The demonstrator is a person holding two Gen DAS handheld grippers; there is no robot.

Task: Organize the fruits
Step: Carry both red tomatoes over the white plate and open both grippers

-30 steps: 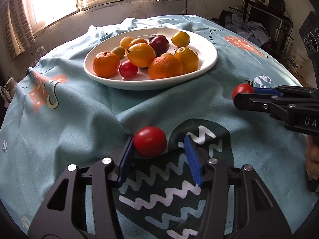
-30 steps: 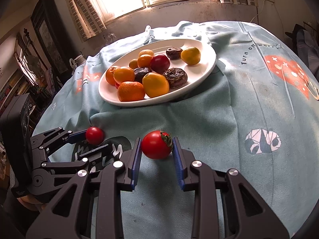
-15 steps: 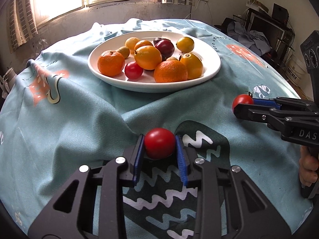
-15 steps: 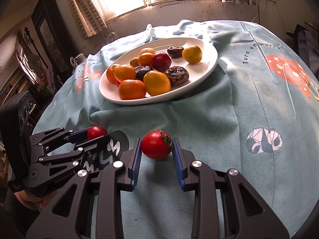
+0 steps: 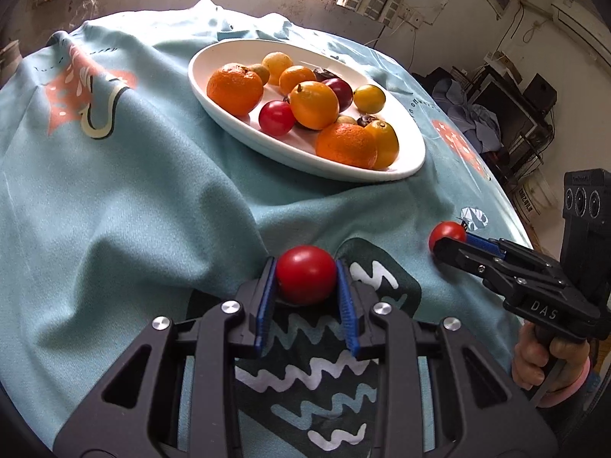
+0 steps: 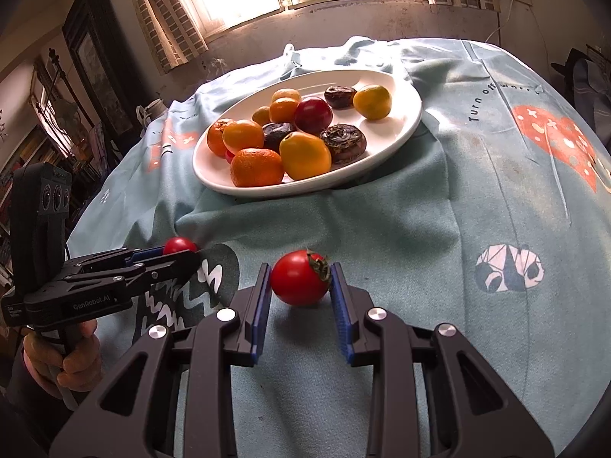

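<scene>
My left gripper (image 5: 305,284) is shut on a smooth red tomato (image 5: 305,273), its blue pads pressing both sides, low over a dark zigzag patch of the cloth. My right gripper (image 6: 301,286) is shut on a second red tomato (image 6: 298,280) with a green stem, close to the cloth. Each gripper shows in the other's view: the right gripper (image 5: 448,246) with its tomato (image 5: 446,232), and the left gripper (image 6: 183,257) with its tomato (image 6: 177,245). Further back, a white oval plate (image 5: 382,176) (image 6: 267,191) holds oranges, yellow fruits, a red tomato and dark fruits.
A light blue tablecloth (image 5: 133,198) with folds covers the round table. A ridge of cloth lies between the grippers and the plate. A person's hand (image 5: 534,358) holds the right gripper's handle. A window wall stands behind the table, and cluttered furniture (image 5: 496,114) at the right.
The left gripper's jaws have closed onto the tomato that lay between them, and that gripper has rolled and shifted sideways. The right gripper and its tomato have not moved.
</scene>
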